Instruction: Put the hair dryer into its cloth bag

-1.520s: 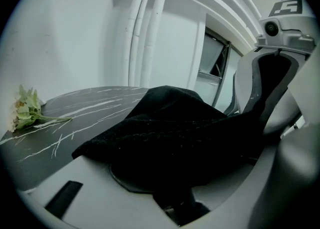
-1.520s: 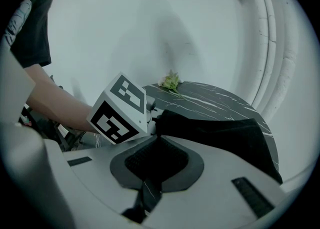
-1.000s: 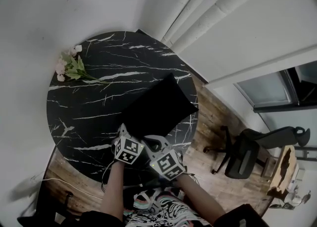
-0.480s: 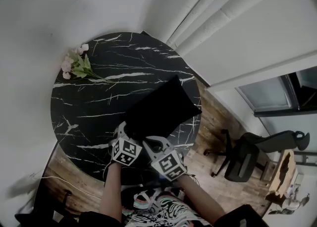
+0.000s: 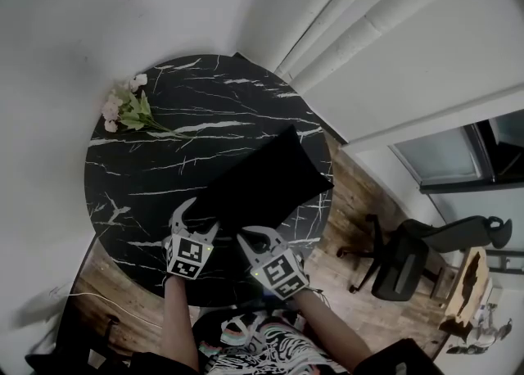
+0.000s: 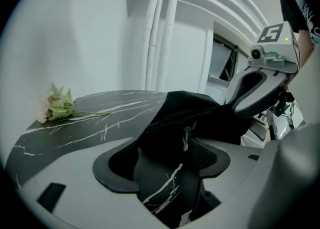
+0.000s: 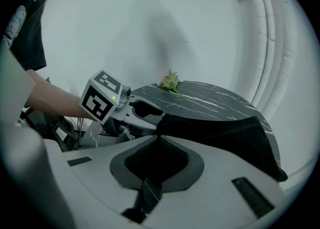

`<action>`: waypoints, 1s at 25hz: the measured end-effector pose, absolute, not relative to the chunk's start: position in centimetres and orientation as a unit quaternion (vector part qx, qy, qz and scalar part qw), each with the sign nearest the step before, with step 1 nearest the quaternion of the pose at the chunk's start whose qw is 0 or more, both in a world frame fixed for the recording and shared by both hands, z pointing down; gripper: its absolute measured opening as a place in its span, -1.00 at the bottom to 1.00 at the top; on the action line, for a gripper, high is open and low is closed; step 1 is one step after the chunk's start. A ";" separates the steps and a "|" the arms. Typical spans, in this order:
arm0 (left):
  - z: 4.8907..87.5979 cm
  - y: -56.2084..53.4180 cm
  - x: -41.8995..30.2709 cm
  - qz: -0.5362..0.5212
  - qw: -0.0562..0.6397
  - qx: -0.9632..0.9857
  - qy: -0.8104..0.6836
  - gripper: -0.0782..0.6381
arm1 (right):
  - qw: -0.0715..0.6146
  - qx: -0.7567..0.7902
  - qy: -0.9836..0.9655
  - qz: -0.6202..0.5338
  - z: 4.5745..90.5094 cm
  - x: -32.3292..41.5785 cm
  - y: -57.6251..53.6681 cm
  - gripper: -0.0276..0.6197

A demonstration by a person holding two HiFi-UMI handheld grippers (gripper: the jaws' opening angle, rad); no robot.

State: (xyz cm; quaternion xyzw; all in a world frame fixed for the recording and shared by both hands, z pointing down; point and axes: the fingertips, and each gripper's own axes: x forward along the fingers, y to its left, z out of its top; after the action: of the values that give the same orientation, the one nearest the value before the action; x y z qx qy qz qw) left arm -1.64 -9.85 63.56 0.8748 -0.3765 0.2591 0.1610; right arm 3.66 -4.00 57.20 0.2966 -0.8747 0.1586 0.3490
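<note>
Round marble table [image 5: 139, 169] bearing a black cloth bag [image 5: 266, 170] on its near right part, right corner at the rim. Hair dryer seen in no view; possibly already inside the bag, not determinable. Bag judged soft, limp and light, prone to sag: best taken by the hem at its mouth. Right gripper [image 5: 250, 237] pitched downward, jaws clamped on the bag's near hem. Left gripper [image 5: 196, 218] just beside the bag, similarly pitched, jaws just opened wide, nothing pressed between them. Flowers [image 5: 123, 111] at the far edge.
</note>
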 end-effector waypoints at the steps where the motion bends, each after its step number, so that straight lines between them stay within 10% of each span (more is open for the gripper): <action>1: 63.5 -10.3 -2.2 0.256 0.164 0.870 -0.387 0.11 | 0.349 0.296 -0.875 0.159 57.2 3.7 -4.0 -0.83; 9: 65.2 -14.1 -1.9 0.317 0.107 0.844 -0.419 0.10 | 0.361 0.286 -0.874 0.152 57.6 3.4 -4.0 -0.83; 12: 65.6 -14.5 -1.0 0.336 0.106 0.845 -0.403 -0.73 | 0.361 0.285 -0.875 0.153 57.5 3.3 -3.9 -0.83; 25: 64.1 -13.3 -2.5 0.306 0.160 0.853 -0.393 -0.74 | 0.357 0.278 -0.876 0.164 57.8 2.8 -3.1 -0.83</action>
State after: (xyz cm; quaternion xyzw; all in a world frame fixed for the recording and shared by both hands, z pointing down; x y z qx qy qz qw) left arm -2.49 -13.29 64.13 0.8526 -0.3926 0.3057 0.1597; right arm 2.79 -3.11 57.76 0.2776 -0.8765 0.1640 0.3575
